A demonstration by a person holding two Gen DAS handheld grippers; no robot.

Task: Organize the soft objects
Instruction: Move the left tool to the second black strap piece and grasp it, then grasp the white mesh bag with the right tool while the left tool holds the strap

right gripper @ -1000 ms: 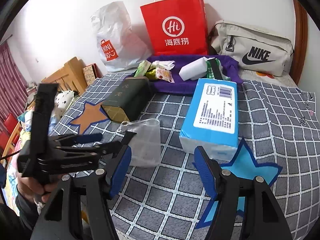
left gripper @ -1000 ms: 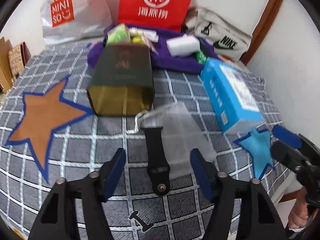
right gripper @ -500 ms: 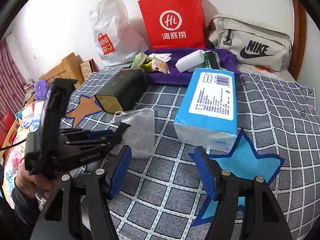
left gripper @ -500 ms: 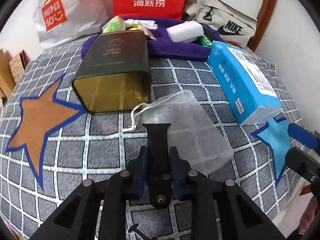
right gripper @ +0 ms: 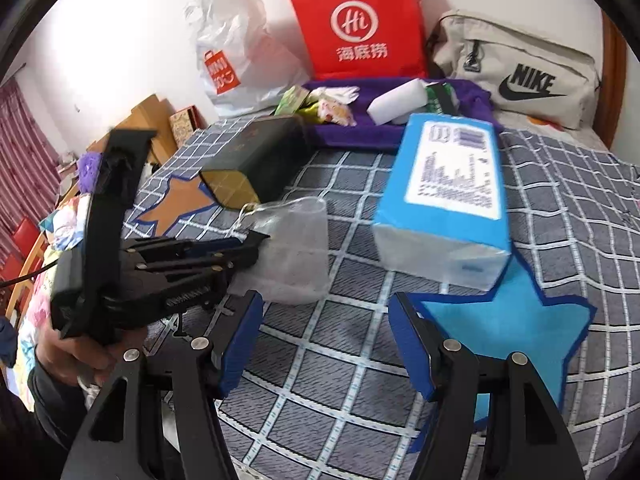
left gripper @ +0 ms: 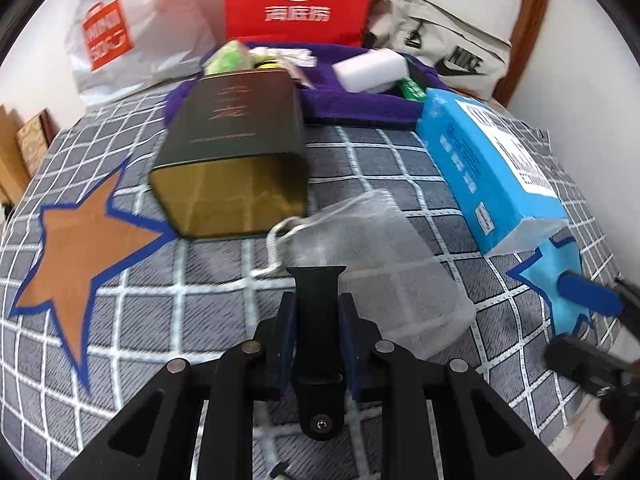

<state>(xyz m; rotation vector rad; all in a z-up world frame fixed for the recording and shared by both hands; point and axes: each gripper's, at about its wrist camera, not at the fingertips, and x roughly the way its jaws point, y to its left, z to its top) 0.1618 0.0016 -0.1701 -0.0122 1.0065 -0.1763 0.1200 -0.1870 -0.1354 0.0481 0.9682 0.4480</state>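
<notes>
A sheer white mesh drawstring pouch [left gripper: 384, 264] lies on the checked bedspread, in front of a dark green tin [left gripper: 236, 148]. My left gripper [left gripper: 316, 320] is shut, its jaws closed against the black centre bar, at the pouch's near left edge; whether it pinches the mesh I cannot tell. In the right wrist view the left gripper [right gripper: 256, 246] touches the pouch [right gripper: 296, 256]. My right gripper [right gripper: 324, 344] is open and empty above the bedspread, near the pouch. A blue tissue pack [right gripper: 448, 192] lies to the right.
A purple cloth [left gripper: 360, 100] at the back holds a white foam block [left gripper: 370, 70] and snack packets. A red paper bag [left gripper: 298, 0], a white Miniso bag [left gripper: 120, 36] and a beige Nike bag [right gripper: 516, 68] lean on the wall. The bed's edge is near right.
My left gripper's jaws went from wide open to shut, and it moved forward to the pouch's edge. The right gripper stayed open and shifted slightly closer.
</notes>
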